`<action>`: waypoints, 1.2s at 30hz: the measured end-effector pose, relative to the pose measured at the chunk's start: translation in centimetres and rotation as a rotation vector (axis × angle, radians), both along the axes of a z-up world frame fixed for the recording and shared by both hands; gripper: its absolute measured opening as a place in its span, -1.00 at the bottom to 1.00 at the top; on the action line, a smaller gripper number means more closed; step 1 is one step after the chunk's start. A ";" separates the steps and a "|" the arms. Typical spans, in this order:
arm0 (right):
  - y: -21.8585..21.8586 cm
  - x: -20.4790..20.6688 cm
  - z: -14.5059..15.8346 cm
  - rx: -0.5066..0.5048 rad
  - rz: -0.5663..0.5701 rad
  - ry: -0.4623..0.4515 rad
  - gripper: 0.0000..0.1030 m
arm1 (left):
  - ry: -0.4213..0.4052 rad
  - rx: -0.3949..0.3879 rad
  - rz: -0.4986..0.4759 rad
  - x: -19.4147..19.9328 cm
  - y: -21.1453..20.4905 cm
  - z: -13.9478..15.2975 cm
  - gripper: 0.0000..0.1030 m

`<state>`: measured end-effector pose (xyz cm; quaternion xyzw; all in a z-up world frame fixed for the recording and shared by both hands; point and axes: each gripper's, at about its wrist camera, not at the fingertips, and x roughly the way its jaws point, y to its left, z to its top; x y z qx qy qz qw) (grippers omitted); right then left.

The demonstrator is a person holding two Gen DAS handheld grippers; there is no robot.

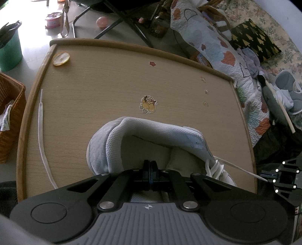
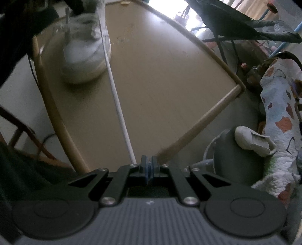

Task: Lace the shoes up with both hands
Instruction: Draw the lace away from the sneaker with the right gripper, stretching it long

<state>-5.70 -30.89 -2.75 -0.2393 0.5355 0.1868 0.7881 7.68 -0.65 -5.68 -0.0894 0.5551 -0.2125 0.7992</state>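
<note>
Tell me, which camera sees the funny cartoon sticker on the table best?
The left wrist view. The sticker sits in plain sight on the table, just beyond the white shoe. The right wrist view shows the table dimly and blurred, and no sticker can be made out there.

my left view is sharp, with daylight glaring off the floor at upper left. my right view is dim and smeared, the shoe blurred; both edges bow.

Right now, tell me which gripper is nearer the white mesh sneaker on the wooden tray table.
Left. The left gripper is shut at the white mesh sneaker's opening, right over it. The right gripper is off to the side near the table's edge, shut on the taut white lace.
</note>
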 end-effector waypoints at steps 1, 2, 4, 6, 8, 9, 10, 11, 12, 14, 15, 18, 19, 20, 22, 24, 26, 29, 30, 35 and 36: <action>-0.2 0.0 0.1 0.004 -0.007 0.000 -0.95 | -0.001 0.000 -0.001 0.0 0.0 0.0 -0.86; -0.4 -0.1 0.1 0.008 -0.014 0.000 -0.95 | -0.001 0.000 0.000 0.1 -0.1 0.0 -0.86; -0.6 -0.1 0.2 0.007 -0.019 0.002 -0.95 | 0.000 0.001 0.000 0.1 -0.2 0.0 -0.86; -0.7 -0.1 0.2 0.001 -0.019 0.005 -0.95 | 0.000 0.001 0.000 0.2 -0.2 0.0 -0.86; -1.0 -0.1 0.1 0.001 -0.026 0.004 -0.95 | -0.001 -0.001 0.000 0.2 -0.2 0.0 -0.86; -1.1 -0.1 0.1 0.000 -0.029 0.003 -0.95 | -0.001 -0.001 0.000 0.2 -0.3 0.0 -0.86; -1.3 -0.1 0.2 -0.002 -0.033 0.003 -0.95 | -0.001 -0.002 0.001 0.2 -0.3 0.0 -0.86; -1.5 -0.1 0.2 -0.004 -0.037 0.002 -0.95 | -0.001 -0.002 0.001 0.2 -0.3 0.0 -0.86; -1.6 -0.1 0.2 -0.006 -0.041 0.001 -0.95 | -0.001 -0.002 0.002 0.1 -0.2 -0.1 -0.86; -2.0 -0.2 0.3 -0.005 -0.048 -0.002 -0.95 | -0.002 -0.003 0.002 0.0 -0.2 -0.3 -0.86; -2.1 -0.2 0.3 -0.005 -0.051 -0.004 -0.95 | -0.002 -0.003 0.002 0.0 -0.2 -0.3 -0.86; -2.3 -0.2 0.4 -0.011 -0.049 -0.006 -0.95 | -0.002 -0.003 0.002 0.0 -0.1 -0.3 -0.86; -2.3 -0.2 0.4 -0.013 -0.047 -0.007 -0.95 | -0.002 -0.003 0.001 0.1 0.0 -0.3 -0.86; -2.3 -0.3 0.3 -0.017 -0.045 -0.008 -0.95 | -0.002 -0.003 0.001 0.1 0.1 -0.3 -0.86; -2.4 -0.3 0.3 -0.024 -0.042 -0.008 -0.95 | -0.002 -0.004 0.000 0.1 0.1 -0.3 -0.86; -2.6 -0.3 0.3 -0.032 -0.040 -0.008 -0.96 | -0.002 -0.004 0.000 0.1 0.1 -0.3 -0.86; -2.7 -0.4 0.2 -0.042 -0.036 -0.008 -0.95 | -0.002 -0.003 -0.001 0.1 0.1 -0.3 -0.86; -2.8 -0.6 0.1 -0.053 -0.034 -0.005 -0.95 | -0.002 -0.003 -0.002 0.2 0.2 -0.3 -0.86; -2.9 -0.7 0.1 -0.055 -0.035 -0.005 -0.95 | -0.002 -0.003 -0.002 0.2 0.2 -0.3 -0.86; -3.2 -0.9 0.1 -0.072 -0.032 0.000 -0.95 | -0.002 -0.004 -0.003 0.2 0.3 -0.2 -0.86; -3.2 -0.9 0.1 -0.076 -0.031 0.001 -0.95 | -0.002 -0.004 -0.003 0.2 0.3 -0.2 -0.86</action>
